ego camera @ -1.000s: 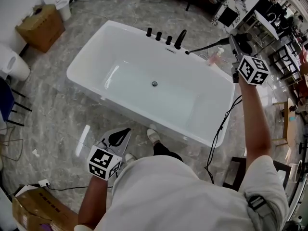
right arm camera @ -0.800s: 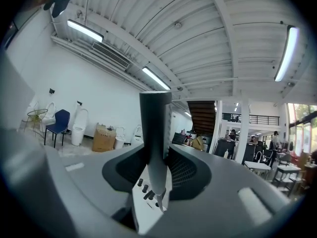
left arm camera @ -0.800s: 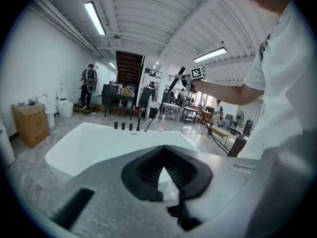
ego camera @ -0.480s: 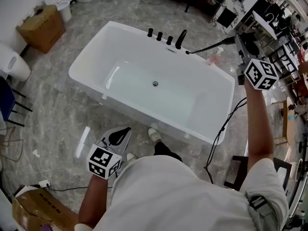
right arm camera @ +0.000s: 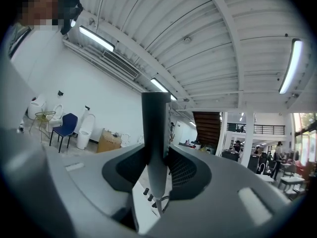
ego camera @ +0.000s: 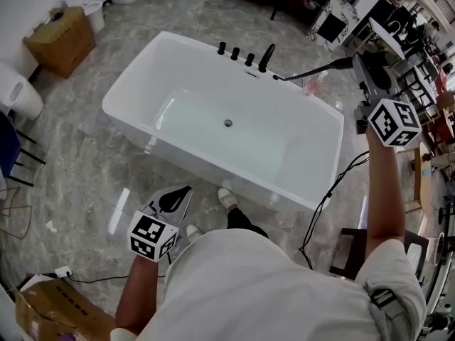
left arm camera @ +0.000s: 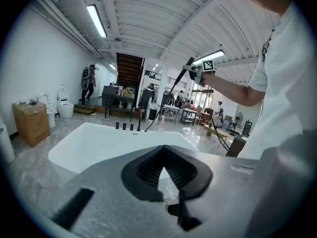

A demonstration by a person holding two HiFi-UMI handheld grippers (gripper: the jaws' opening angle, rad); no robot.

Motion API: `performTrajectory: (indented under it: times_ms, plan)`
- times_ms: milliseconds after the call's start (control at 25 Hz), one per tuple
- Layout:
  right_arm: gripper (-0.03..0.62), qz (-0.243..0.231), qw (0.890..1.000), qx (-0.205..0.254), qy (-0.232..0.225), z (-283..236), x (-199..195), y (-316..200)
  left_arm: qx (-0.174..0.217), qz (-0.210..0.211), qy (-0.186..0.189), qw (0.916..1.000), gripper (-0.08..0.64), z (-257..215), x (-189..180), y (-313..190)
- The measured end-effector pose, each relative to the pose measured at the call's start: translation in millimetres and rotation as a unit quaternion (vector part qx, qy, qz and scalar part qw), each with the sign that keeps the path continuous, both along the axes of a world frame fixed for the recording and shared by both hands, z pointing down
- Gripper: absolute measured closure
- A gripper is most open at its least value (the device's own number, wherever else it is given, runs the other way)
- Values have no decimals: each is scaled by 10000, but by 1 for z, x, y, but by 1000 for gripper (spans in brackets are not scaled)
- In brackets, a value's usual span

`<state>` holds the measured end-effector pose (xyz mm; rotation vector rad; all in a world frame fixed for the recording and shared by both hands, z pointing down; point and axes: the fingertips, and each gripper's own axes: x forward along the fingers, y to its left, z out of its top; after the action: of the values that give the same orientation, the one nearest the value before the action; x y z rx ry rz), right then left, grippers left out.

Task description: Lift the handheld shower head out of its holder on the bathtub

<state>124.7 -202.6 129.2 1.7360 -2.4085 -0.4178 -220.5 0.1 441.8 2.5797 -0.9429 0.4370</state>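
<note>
The white bathtub (ego camera: pixel 135 94) fills the middle of the head view, with black taps (ego camera: pixel 234 52) and a spout (ego camera: pixel 266 57) on its far rim. My right gripper (ego camera: pixel 357 64) is raised beyond the tub's far right corner, shut on the dark stick-shaped shower head (ego camera: pixel 335 64). A thin black line runs from it down to the rim by the spout. In the right gripper view the shower head (right arm camera: pixel 155 128) stands upright, clamped by my right gripper (right arm camera: pixel 157 157). My left gripper (ego camera: pixel 183 193) hangs low at the tub's near side, shut and empty (left arm camera: pixel 162 151).
A cardboard box (ego camera: pixel 60 38) and a toilet (ego camera: pixel 18 94) stand left of the tub. A black cable (ego camera: pixel 328 187) hangs from my right hand to the floor. Tables and chairs (ego camera: pixel 419 84) crowd the far right. My feet (ego camera: pixel 226 199) are against the tub's near side.
My right gripper has carried the shower head up and to the right, away from the tub's rim. The left gripper has hardly shifted.
</note>
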Motion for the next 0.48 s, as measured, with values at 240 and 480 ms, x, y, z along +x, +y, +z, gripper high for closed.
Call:
performTrajectory:
  times_ms: [240,480]
  plan:
    - [446,-150,9998,117,-17,-14,-23,28,26,-6,54,10000,552,-1,-7,5]
    - [446,-212,9997,129,-14,-9,-36,47,39,-48,64,10000,552,1,-14,11]
